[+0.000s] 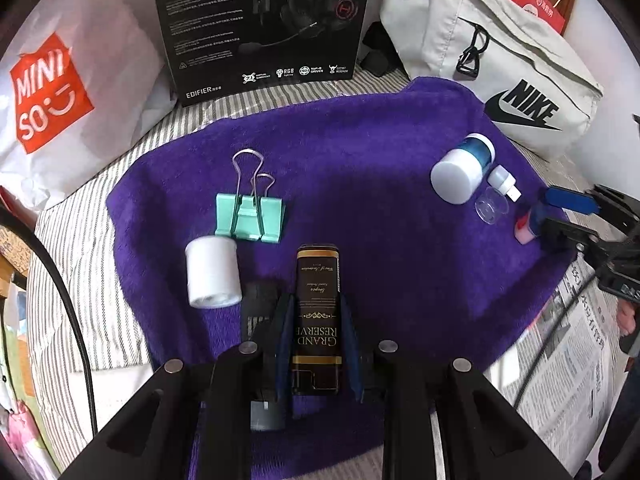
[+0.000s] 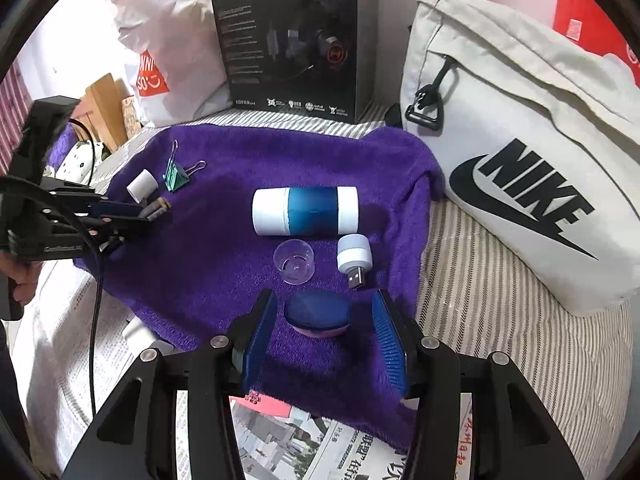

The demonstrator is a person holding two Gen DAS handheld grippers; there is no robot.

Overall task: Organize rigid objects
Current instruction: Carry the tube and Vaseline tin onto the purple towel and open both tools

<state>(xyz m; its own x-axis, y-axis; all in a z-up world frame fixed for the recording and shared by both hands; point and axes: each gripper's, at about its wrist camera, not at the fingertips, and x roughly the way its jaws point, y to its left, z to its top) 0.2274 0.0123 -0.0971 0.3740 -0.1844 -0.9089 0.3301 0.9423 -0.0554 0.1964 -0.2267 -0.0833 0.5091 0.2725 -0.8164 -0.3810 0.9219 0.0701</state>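
On the purple towel [image 1: 360,140] my left gripper [image 1: 316,304] is shut on a dark brown "Grand Reserve" tin [image 1: 317,280] that lies lengthwise between its fingers. A white spool [image 1: 212,272] and a mint binder clip [image 1: 250,216] lie just to its left. At the right lie a blue-and-white bottle [image 2: 306,211], a clear cap [image 2: 294,261] and a white USB light [image 2: 354,260]. My right gripper [image 2: 325,306] stands open around a small pink object with a blue top [image 2: 316,312]. Gaps show on both sides of that object.
A black headset box [image 1: 260,20] stands at the back. A white Nike bag [image 2: 520,152] rests at the right and a Miniso bag [image 1: 60,92] at the left. Newspaper [image 2: 300,448] and a striped sheet [image 2: 480,320] surround the towel. A black cable [image 2: 94,320] hangs at the left.
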